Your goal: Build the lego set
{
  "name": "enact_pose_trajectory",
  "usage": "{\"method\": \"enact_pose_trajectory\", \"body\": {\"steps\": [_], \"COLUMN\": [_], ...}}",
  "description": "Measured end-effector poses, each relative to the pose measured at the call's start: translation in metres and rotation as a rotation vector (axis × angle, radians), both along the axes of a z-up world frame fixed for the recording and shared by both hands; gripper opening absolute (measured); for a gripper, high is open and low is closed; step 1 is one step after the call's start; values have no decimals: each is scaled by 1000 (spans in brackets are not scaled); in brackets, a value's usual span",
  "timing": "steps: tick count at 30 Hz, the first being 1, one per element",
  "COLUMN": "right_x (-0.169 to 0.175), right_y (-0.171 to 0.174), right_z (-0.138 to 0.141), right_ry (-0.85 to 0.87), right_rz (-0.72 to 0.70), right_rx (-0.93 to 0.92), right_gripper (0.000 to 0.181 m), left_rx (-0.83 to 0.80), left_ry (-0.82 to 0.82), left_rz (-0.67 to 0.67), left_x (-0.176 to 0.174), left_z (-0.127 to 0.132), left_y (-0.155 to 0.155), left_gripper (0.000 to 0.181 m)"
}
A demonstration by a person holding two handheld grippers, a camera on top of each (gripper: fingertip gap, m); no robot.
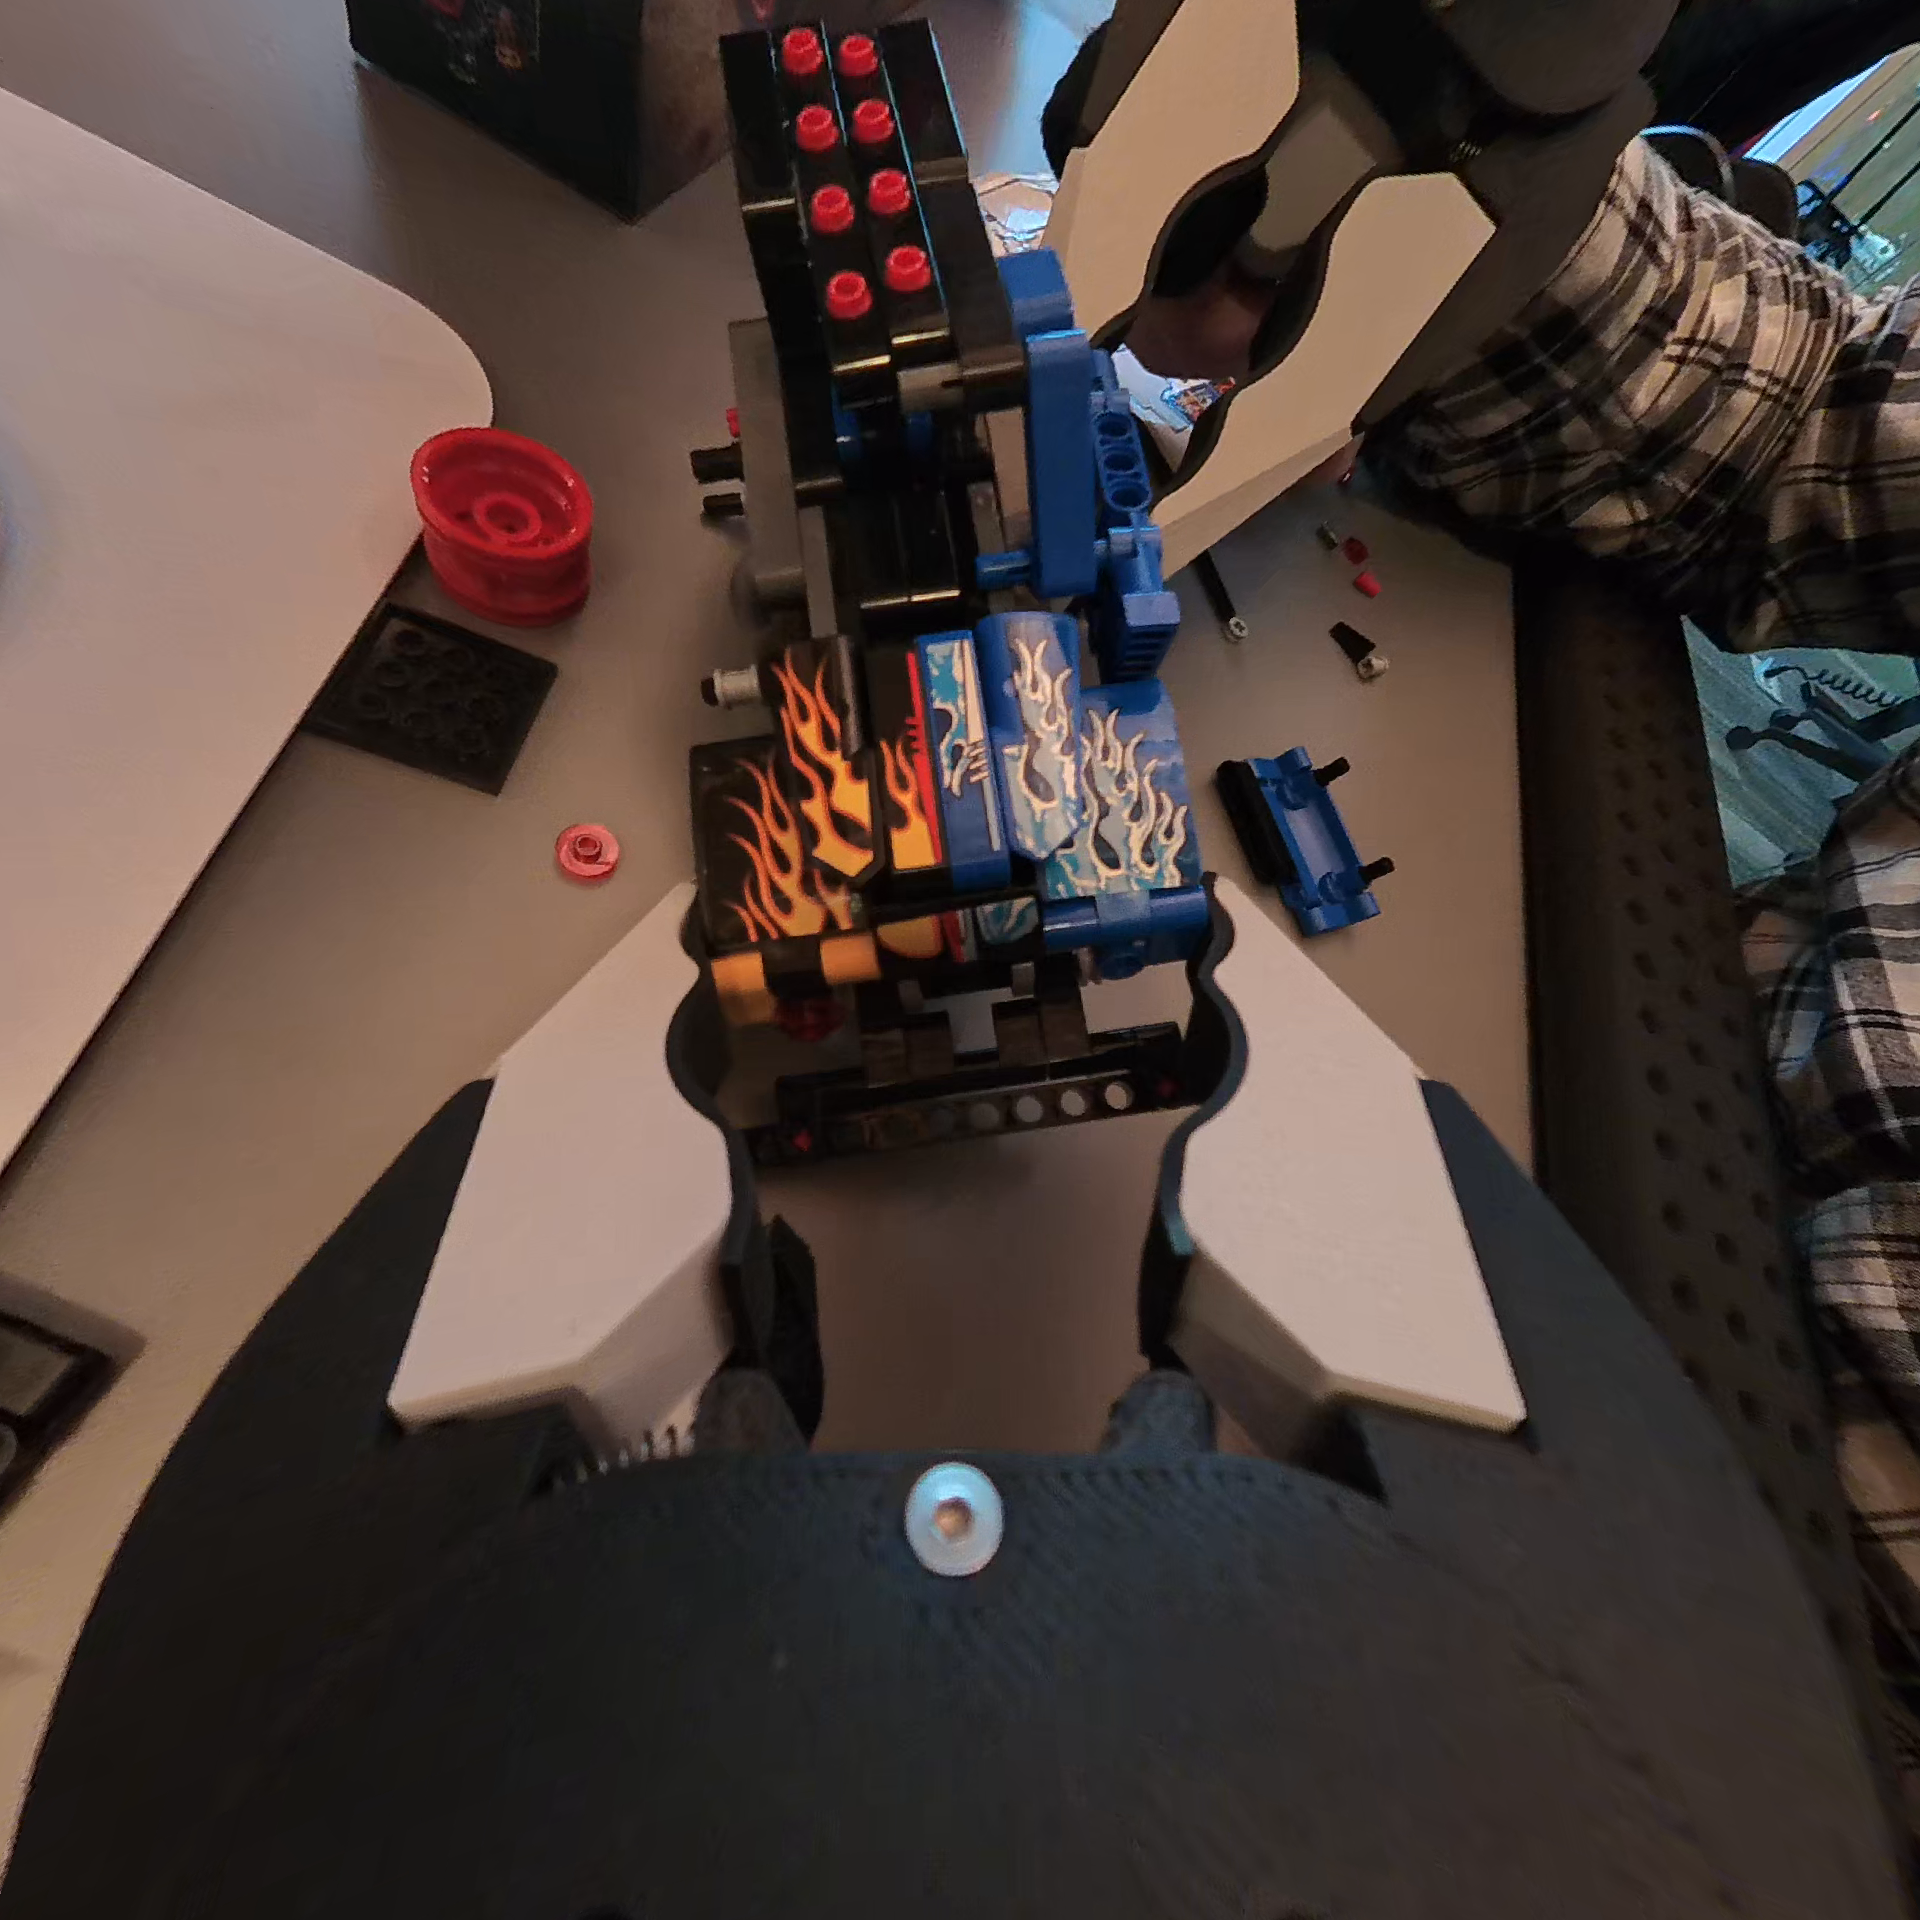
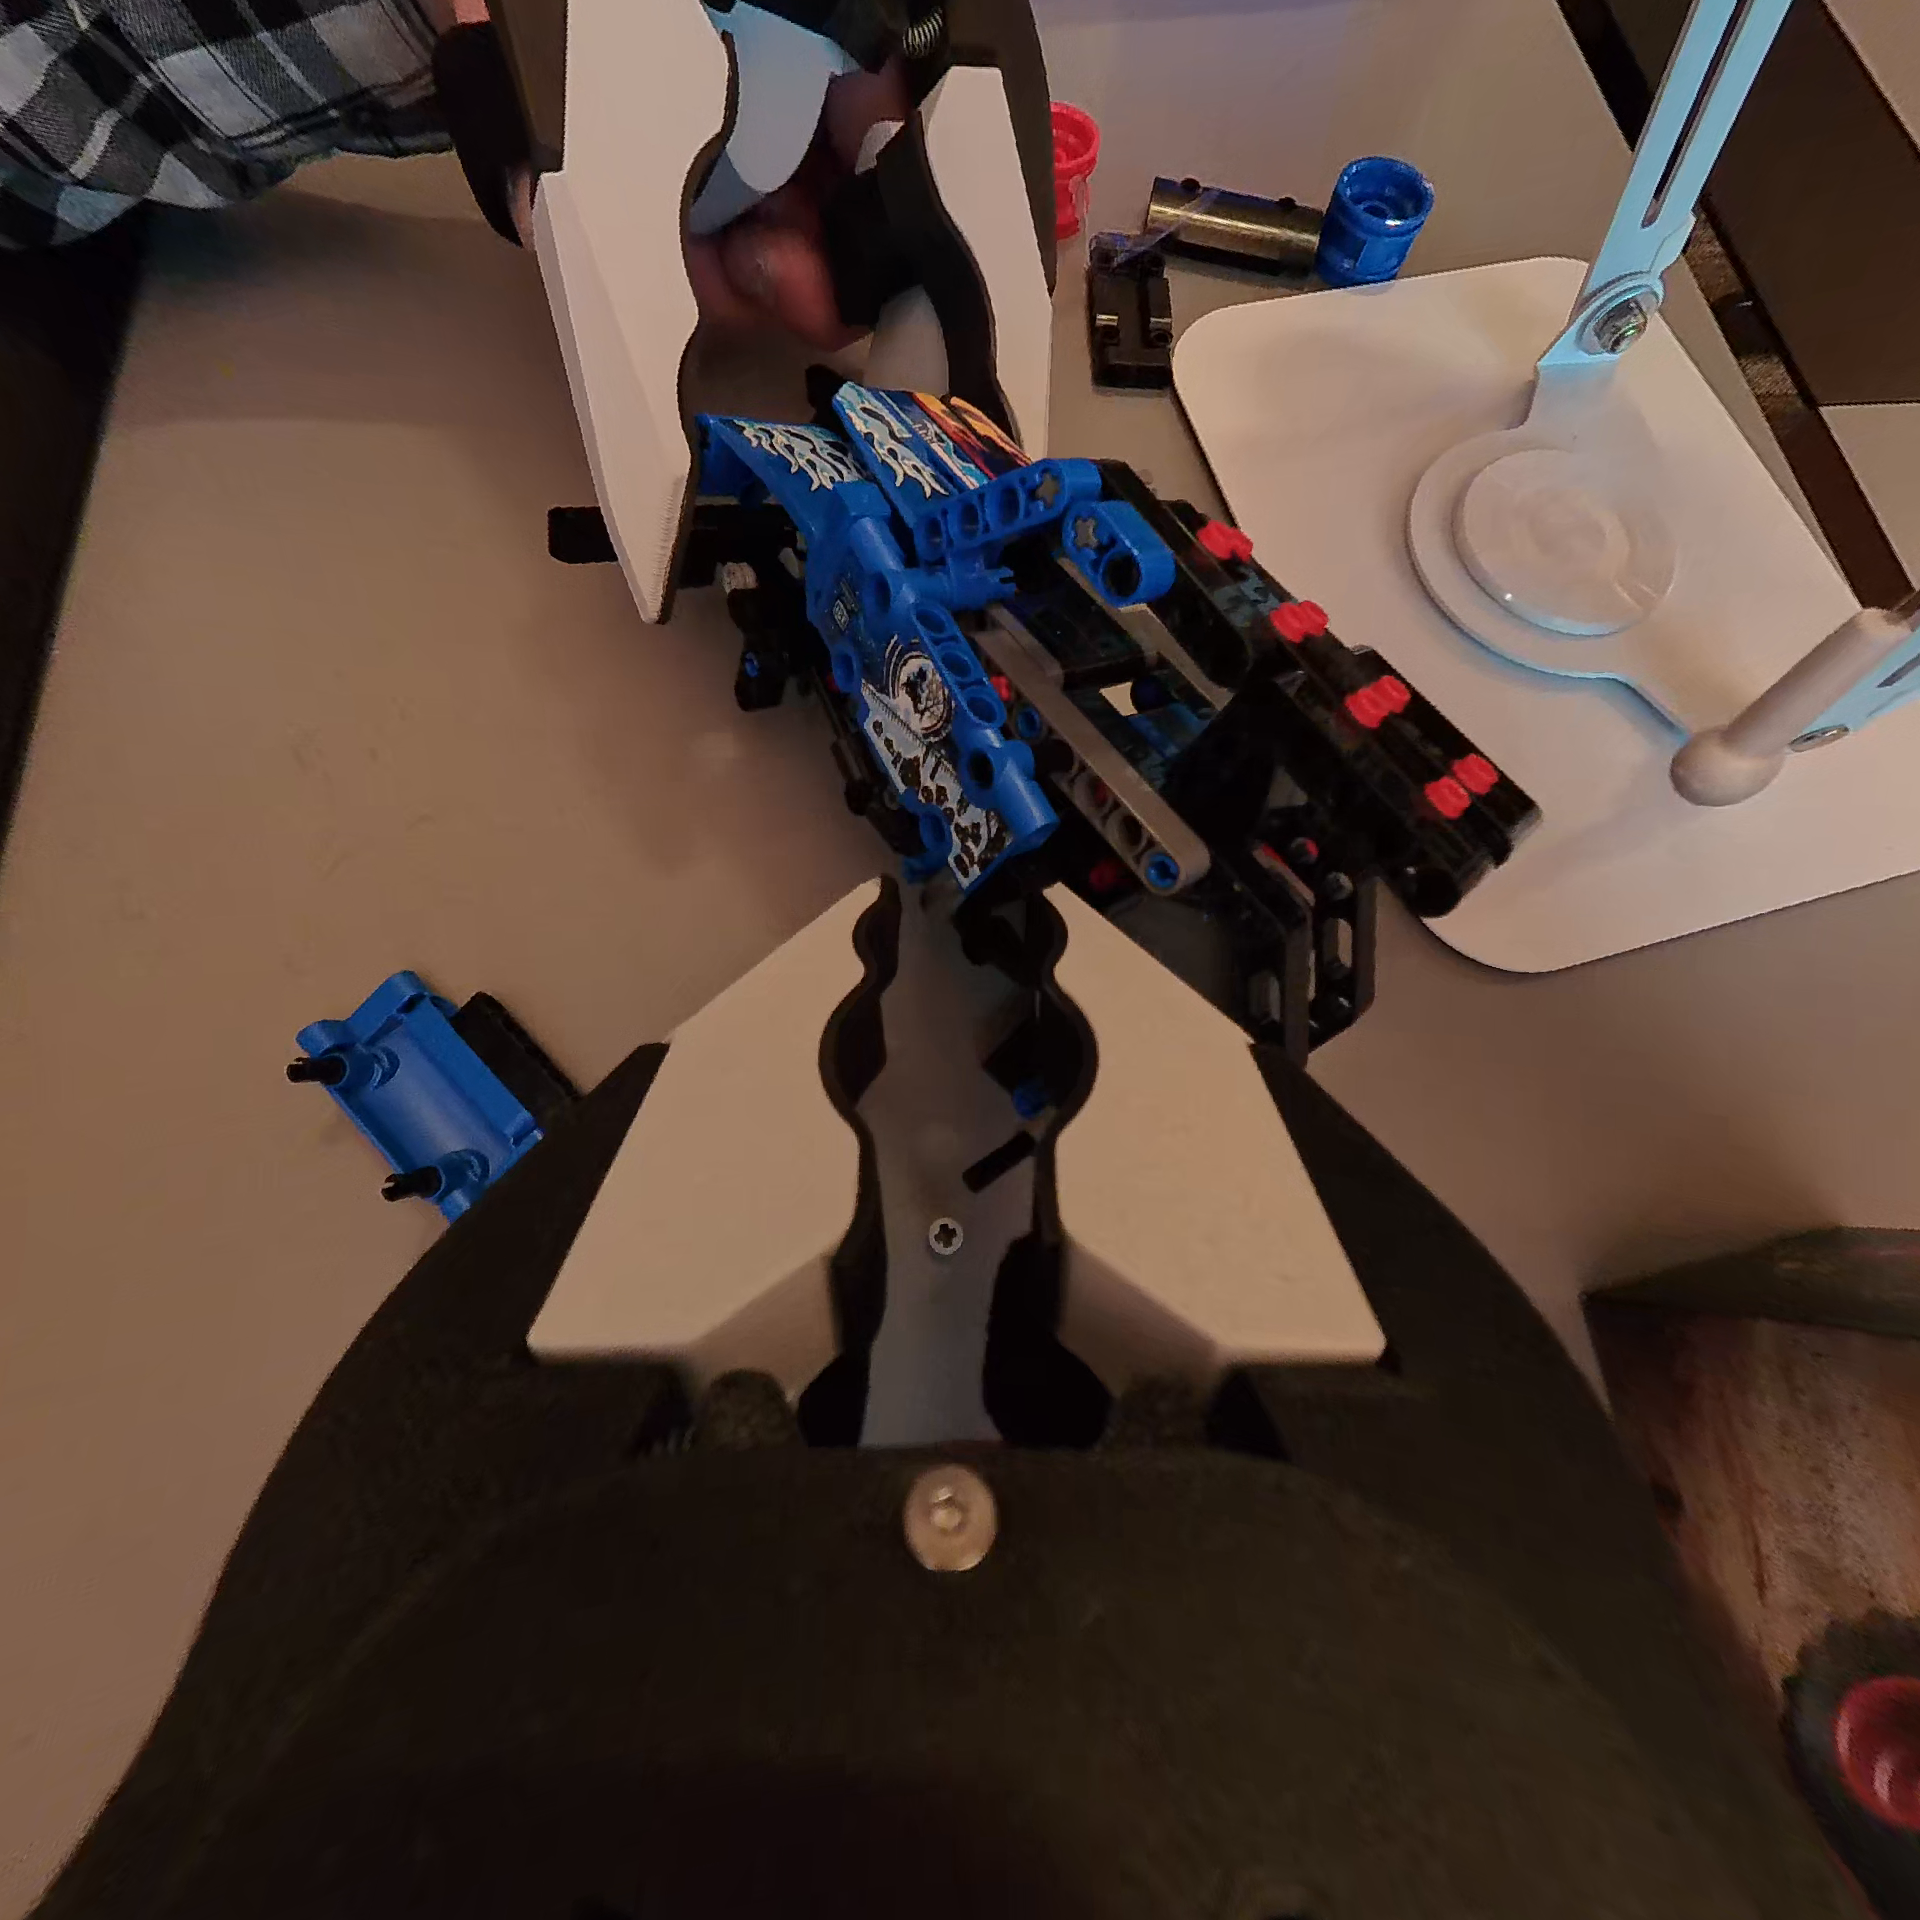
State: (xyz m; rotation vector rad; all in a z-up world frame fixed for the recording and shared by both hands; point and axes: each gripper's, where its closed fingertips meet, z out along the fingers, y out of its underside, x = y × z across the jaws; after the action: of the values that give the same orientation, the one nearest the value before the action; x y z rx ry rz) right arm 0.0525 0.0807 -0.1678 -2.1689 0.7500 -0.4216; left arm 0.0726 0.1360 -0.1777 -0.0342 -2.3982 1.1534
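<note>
The lego truck model lies on the grey table, black and blue, with orange and white flame stickers and red studs at its far end. My left gripper is shut across its front end, one finger on each side. It also shows in the right wrist view at the top, on the flame end. My right gripper is closed to a narrow gap on the model's blue side panel. In the left wrist view the right gripper sits at the blue beam on the model's right side.
A red wheel rim, a black plate and a small red round piece lie left of the model. A blue and black sub-assembly and loose pins lie to its right. A white stand base touches the model's rear. A blue rim stands behind. There is about 7 cm between the tips of the two grippers.
</note>
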Motion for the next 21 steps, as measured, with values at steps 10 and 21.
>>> {"method": "enact_pose_trajectory", "body": {"steps": [10, 21], "right_x": [0, 1], "right_y": [-1, -3], "right_z": [1, 2], "right_ry": [-3, -5], "right_rz": [0, -4], "right_rx": [-6, 0], "right_gripper": [22, 21], "left_rx": [-6, -14], "left_ry": [31, 73], "left_rz": [2, 7], "left_x": [-1, -1], "left_z": [0, 1], "left_y": [-1, -3], "left_gripper": [88, 88]}}
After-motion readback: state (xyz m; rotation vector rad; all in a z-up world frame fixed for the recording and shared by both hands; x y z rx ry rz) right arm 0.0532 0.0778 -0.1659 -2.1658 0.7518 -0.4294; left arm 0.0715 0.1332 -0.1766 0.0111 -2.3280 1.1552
